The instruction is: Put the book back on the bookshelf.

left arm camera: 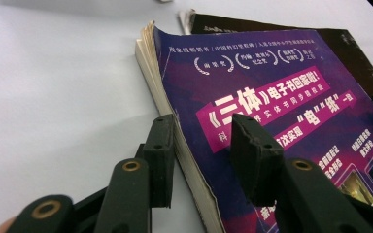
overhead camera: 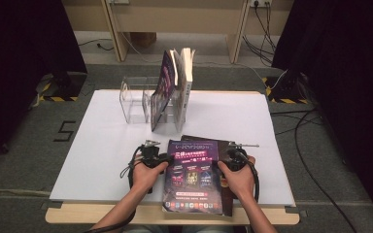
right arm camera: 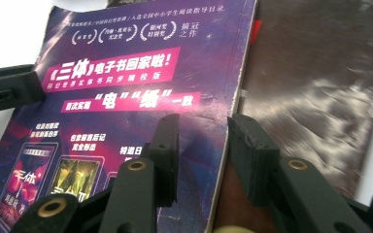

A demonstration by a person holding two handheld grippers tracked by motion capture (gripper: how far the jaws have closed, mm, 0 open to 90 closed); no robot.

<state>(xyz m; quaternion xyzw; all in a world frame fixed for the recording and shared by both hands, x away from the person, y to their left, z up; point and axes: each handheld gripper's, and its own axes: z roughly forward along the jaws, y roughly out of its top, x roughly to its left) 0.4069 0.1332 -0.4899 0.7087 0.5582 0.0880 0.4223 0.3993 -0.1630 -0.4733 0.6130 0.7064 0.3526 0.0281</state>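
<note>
On the white tabletop (overhead camera: 107, 145), a clear acrylic rack (overhead camera: 138, 99) holds upright books well behind a purple glossy paperback (overhead camera: 194, 177) lying atop a dark brown book (right arm camera: 315, 87) at the near edge. The left gripper (left arm camera: 201, 150) and right gripper (right arm camera: 201, 145) straddle its opposite edges, fingers parted, not clenched. An uneven squeeze could buckle the cover or drag the lower book along.

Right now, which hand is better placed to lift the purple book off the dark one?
Probably the left: its gripper already straddles the purple book's free page edge. The right gripper straddles the edge lying over the dark book.
</note>
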